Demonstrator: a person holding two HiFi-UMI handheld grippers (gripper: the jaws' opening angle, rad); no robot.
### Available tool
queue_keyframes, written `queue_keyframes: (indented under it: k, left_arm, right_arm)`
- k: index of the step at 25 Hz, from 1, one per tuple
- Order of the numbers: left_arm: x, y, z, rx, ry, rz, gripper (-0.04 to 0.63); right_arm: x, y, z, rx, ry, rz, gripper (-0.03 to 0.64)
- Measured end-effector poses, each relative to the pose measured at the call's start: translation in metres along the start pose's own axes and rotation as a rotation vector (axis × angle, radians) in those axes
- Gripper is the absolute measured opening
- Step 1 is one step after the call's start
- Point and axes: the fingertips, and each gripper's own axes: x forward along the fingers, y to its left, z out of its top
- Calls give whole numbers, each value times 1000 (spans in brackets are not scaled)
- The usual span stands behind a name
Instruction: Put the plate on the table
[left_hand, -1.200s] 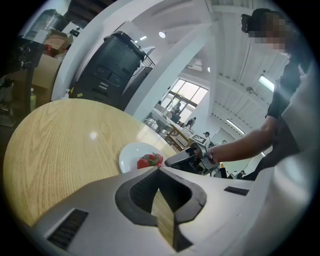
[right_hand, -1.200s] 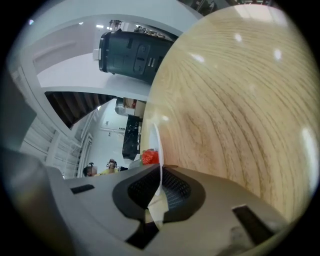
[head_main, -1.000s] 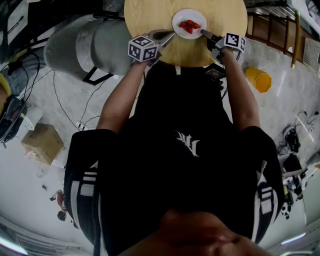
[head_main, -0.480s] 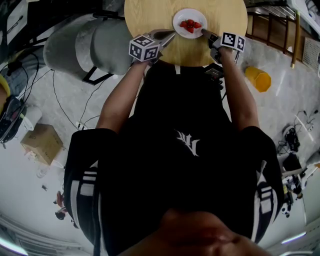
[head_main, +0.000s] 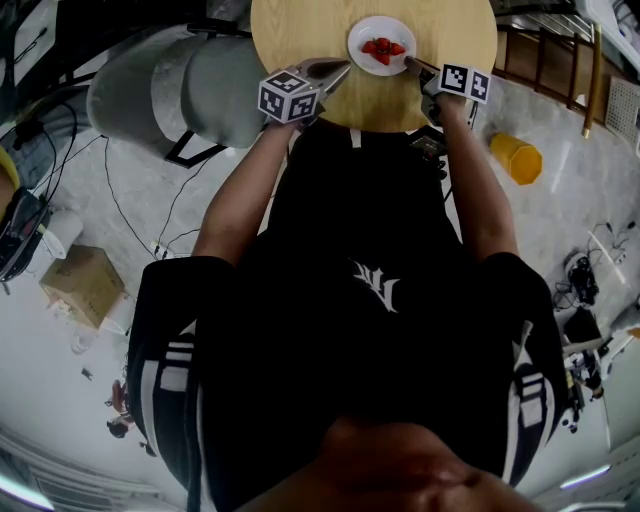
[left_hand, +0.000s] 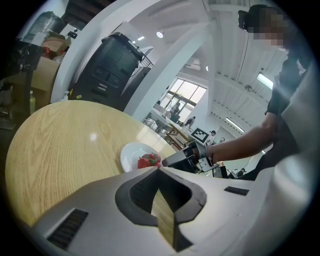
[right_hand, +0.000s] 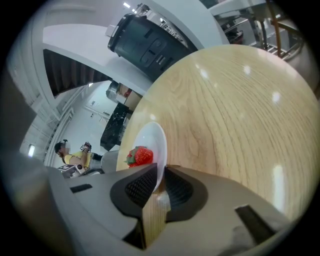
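Right gripper view: right tool (right_hand: 161, 170) pinches glossy round white plate (right_hand: 152, 138).

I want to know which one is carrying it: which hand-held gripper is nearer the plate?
Right. The right hand-held gripper has its jaws clamped on the plate at its rim. The left hand-held gripper is shut on nothing, its tip just off the plate's left edge.
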Motion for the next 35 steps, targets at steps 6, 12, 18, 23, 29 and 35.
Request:
queue_keyframes:
  k: [6,12,18,23,29,35]
  left_arm:
    - [2,-2,-2,2,0,-3,0]
    - [2,-3,-2,8,1,-7,0]
    - [2,-3,-4,9,3,-8,0]
    - [1,-4,-4,12,3,-9,0]
    - [1,-2,-5,11,7,-10,0]
    - [-2,0,-6,10,8,-9,0]
  right_arm:
    - [0,-1,-1,-63,11,-38,55]
    - [-1,-1,1,-97,-8,-67,58]
    - [-1,0,6,-142,-28,-102,58]
    - [-1,-2,4,-180,-16,-135,64]
    - [-1,-4,6,-216,-19,-162,67]
    - [0,-4,5,-266,-14,-197,72]
